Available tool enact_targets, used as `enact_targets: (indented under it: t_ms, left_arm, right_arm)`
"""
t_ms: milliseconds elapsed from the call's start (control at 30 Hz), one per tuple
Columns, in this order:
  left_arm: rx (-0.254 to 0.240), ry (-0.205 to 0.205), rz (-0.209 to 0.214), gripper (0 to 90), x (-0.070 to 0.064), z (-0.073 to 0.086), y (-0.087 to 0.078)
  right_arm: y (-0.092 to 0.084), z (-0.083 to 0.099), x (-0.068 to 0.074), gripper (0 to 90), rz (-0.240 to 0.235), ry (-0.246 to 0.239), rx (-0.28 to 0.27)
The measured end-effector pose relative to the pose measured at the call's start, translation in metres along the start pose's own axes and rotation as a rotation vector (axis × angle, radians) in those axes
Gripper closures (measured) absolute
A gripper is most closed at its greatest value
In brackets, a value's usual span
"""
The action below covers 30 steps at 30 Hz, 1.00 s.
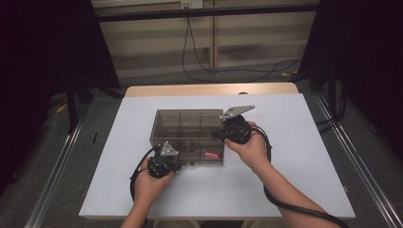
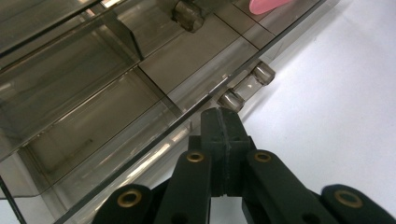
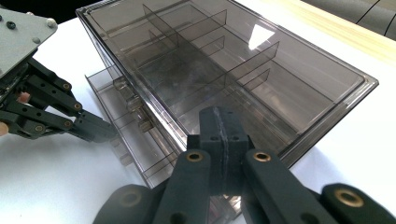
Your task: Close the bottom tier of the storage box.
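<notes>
A smoky see-through organiser box (image 1: 187,124) with divided compartments sits mid-table. Its shallow front drawer (image 1: 199,154) stands pulled out toward the person, and a small pink piece (image 1: 211,155) lies in it near the right end. My left gripper (image 1: 178,164) is shut and empty, its tips at the drawer's front edge, just short of the clear handle (image 2: 246,86). The pink piece (image 2: 265,5) lies farther along the drawer. My right gripper (image 1: 216,134) is shut too, its tips (image 3: 223,116) against the box's near right top edge (image 3: 299,144). From there the left gripper (image 3: 108,135) touches the drawer (image 3: 135,140).
The white table top (image 1: 294,156) has free room on all sides of the box. A wooden strip (image 1: 209,89) runs along its far edge. Black cables trail from both grippers toward the person. Dark stands and a floor cable (image 1: 223,71) lie beyond the table.
</notes>
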<state>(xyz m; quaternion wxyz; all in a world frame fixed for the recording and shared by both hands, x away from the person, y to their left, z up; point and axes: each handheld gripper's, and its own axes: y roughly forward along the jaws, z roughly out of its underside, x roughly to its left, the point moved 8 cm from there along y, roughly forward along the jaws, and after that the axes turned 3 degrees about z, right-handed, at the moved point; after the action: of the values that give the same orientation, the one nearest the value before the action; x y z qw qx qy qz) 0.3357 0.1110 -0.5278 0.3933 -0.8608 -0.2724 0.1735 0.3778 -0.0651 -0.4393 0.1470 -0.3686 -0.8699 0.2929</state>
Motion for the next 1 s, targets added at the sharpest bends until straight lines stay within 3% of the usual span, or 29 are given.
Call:
enact_targets:
  t_ms: [1000]
  left_arm:
    - [0.0, -0.014, -0.051, 90.0, 0.0089, -0.0067, 0.0041]
  right_arm:
    - [0.0006, -0.0001, -0.0004, 90.0, 0.003, 0.006, -0.004]
